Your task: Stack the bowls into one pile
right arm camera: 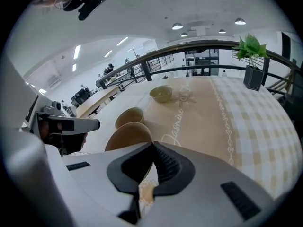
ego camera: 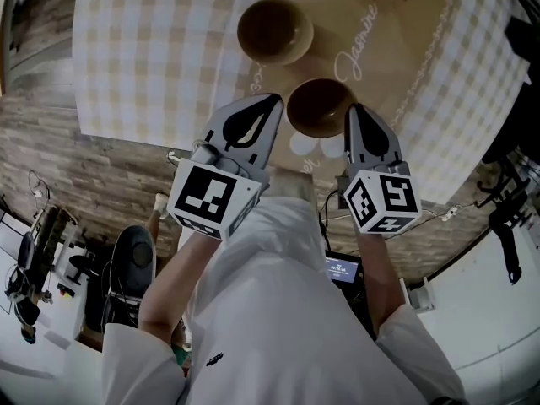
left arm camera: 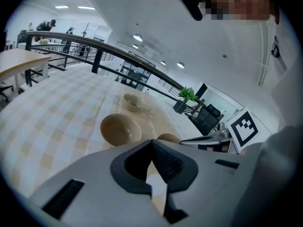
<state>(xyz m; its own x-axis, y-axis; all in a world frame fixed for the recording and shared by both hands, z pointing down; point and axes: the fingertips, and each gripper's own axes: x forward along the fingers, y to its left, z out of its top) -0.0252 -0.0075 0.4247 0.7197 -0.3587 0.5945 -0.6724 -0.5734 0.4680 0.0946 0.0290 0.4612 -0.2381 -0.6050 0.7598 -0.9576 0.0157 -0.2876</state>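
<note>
Left claw [ego camera: 272,101] closed, right claw [ego camera: 358,109] closed, bowl [ego camera: 321,106] between

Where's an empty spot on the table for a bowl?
The checked cloth left of the middle bowl is bare, and so is the checked part right of the beige runner. It is crowded where the near bowl sits between the left hand-held gripper and the right hand-held gripper.

The word "Jasmine" stands in white script on the beige runner [ego camera: 396,57], upper right of centre in the head view, just beside a bowl [ego camera: 321,106]. In the right gripper view, the same word is at the centre. The digits on a small screen [ego camera: 342,269], lower centre, are too small to read.
</note>
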